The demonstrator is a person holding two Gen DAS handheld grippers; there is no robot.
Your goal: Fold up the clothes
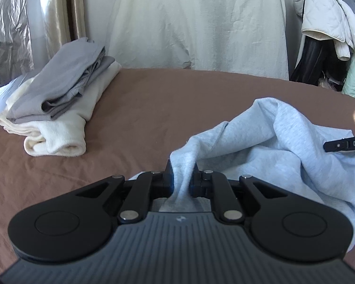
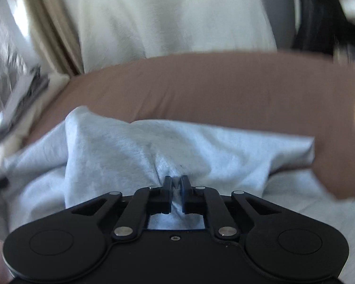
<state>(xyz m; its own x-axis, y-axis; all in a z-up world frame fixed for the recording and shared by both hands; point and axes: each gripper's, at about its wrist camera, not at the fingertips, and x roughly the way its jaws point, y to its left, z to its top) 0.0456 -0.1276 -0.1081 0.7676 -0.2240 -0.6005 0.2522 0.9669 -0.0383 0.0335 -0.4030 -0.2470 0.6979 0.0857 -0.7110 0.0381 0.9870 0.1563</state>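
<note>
Bunching between both claws, pale-blue garment (image 1: 284,146) stretches sideways.

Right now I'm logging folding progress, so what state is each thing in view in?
Light blue garment: crumpled, unfolded, on the brown sheet.
Left hand-held gripper: shut on a bunch of the light blue garment.
Right hand-held gripper: shut on a fold of the light blue garment.
Grey garment: folded, atop the cream garment.
Cream garment: folded, bottom of stack.
</note>
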